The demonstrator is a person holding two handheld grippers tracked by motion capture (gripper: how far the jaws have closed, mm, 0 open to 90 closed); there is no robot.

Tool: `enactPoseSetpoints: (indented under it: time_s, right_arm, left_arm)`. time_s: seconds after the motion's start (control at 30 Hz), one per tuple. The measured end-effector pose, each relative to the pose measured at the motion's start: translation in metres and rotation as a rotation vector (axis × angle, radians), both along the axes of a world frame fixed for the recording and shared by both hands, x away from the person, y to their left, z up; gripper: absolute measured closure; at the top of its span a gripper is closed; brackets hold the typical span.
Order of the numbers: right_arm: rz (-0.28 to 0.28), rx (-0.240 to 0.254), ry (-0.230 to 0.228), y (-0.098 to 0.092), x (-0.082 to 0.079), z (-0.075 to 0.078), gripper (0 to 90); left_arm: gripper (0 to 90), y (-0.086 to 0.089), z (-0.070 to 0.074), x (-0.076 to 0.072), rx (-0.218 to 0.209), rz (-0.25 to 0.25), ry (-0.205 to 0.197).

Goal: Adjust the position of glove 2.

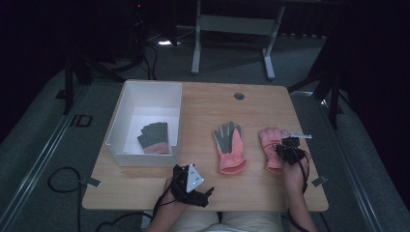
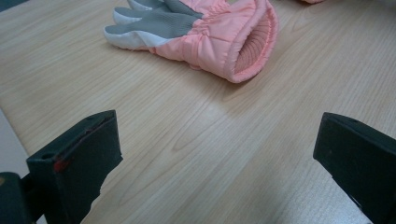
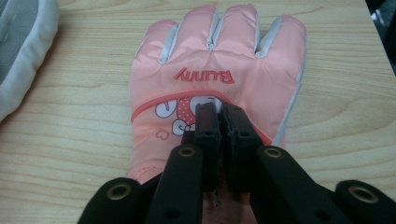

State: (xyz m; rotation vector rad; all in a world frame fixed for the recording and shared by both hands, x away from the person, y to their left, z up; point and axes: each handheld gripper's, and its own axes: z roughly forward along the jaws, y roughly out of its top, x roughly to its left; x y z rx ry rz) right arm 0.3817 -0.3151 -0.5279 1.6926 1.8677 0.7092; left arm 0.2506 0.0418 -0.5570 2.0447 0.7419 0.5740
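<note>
Two pink gloves lie flat on the wooden table (image 1: 203, 104). The middle glove (image 1: 229, 147) (image 2: 205, 32) is palm up, showing grey fingers and an open ribbed cuff. The right glove (image 1: 270, 145) (image 3: 215, 70) is back up, with "Bunny" lettering and a cartoon print. My right gripper (image 1: 286, 146) (image 3: 222, 109) points down at that glove's back, jaws nearly together and tips at the print; no fabric shows between them. My left gripper (image 1: 196, 182) (image 2: 219, 135) hovers low near the front edge, jaws wide apart with bare wood between them, facing the middle glove's cuff.
A white open box (image 1: 145, 92) stands at the table's back left, holding a pair of dark grey gloves (image 1: 155, 137). The middle glove's grey-and-white edge (image 3: 23, 46) lies left of the right glove. A round cable hole (image 1: 239, 95) is near the far edge.
</note>
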Motion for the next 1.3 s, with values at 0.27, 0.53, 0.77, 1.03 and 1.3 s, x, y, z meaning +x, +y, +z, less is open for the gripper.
enactPoseSetpoints:
  time_s: [0.27, 0.53, 0.77, 1.03, 1.3]
  right_arm:
    - [0.172, -0.086, -0.028, -0.013, -0.002, 0.017, 71.6]
    - [0.292, -0.110, 0.003, -0.025, 0.009, 0.027, 57.8]
    - [0.295, -0.111, 0.042, -0.024, 0.013, 0.013, 55.2]
    - [0.231, -0.089, 0.053, -0.022, 0.014, 0.000, 69.8]
    - [0.184, -0.102, 0.041, -0.014, 0.011, 0.000, 81.6]
  left_arm:
    - [0.3, 0.000, 0.001, -0.001, -0.003, -0.005, -0.009]
    - [0.3, -0.001, 0.001, 0.000, -0.005, -0.007, -0.004]
    - [0.3, 0.000, 0.000, 0.001, -0.005, -0.004, -0.001]
    - [0.3, 0.000, -0.001, 0.000, -0.003, -0.004, -0.004]
    - [0.4, 0.001, 0.000, 0.000, -0.007, 0.002, -0.008]
